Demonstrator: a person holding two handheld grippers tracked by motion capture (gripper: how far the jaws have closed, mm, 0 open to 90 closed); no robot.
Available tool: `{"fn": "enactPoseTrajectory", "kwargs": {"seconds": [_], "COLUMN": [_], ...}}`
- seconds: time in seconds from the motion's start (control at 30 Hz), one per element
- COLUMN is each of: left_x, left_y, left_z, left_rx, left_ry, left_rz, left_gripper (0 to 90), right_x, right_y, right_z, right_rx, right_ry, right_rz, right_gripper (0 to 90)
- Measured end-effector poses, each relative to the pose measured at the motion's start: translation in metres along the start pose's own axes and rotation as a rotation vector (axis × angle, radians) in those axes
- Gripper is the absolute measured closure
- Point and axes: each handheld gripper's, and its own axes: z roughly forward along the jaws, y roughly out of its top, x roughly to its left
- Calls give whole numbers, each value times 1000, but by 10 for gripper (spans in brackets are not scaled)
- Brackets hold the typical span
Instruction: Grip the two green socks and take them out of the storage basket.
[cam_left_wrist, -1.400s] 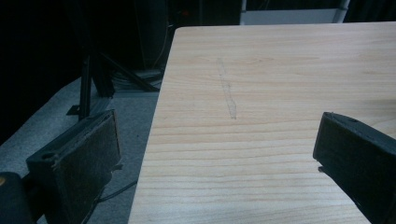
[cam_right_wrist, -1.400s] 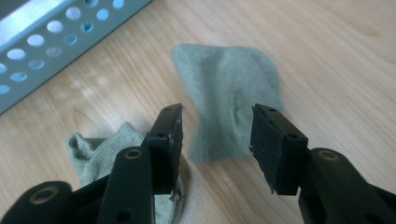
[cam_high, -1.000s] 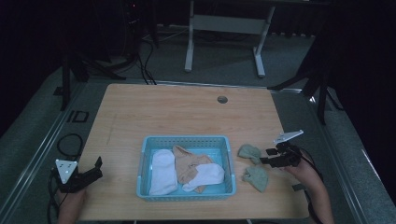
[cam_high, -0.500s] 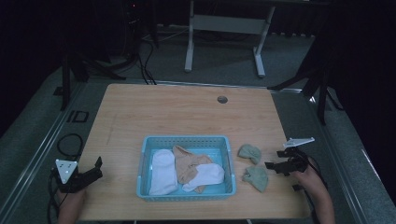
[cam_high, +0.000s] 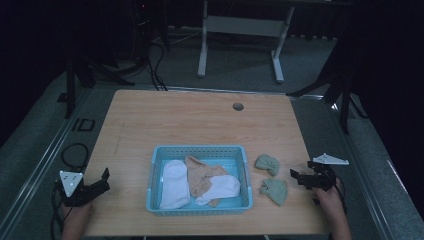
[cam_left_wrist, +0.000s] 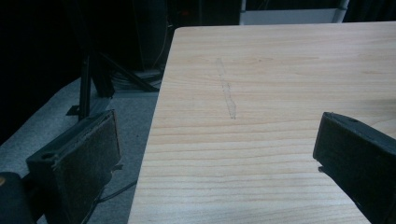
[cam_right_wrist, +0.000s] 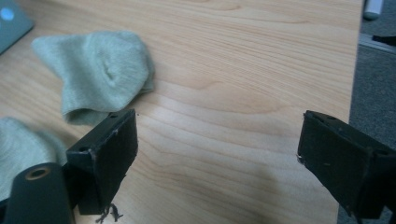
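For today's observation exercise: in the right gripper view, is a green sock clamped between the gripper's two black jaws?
No: the right gripper stands open over bare wood, and the green sock lies apart on the table.

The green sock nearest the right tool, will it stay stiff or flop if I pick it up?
The green sock lies crumpled and soft on the table, so it would probably droop from a pinch. It looks light, unlikely to roll, and its knit would likely drag rather than slide if pushed.
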Motion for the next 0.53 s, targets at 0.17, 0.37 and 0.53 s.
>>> {"fn": "enactPoseTrajectory", "kwargs": {"seconds": [0.17,0.37,0.53], "left_x": [0,0,1], "left_y": [0,0,0], "left_z": [0,0,0], "left_rx": [-1,-4,0], "left_ry": [-3,-6,-6], "left_rz": [0,-2,-1], "left_gripper": [4,4,4], "right_x": [0,-5,-5], "right_y": [-10,-14,-16], "right_z": [1,1,4], "right_rx": [-54,-60,-45], "right_ry": [-115,-118,-116], "right_rz": [45,87,93], "right_gripper": [119,130,130]}}
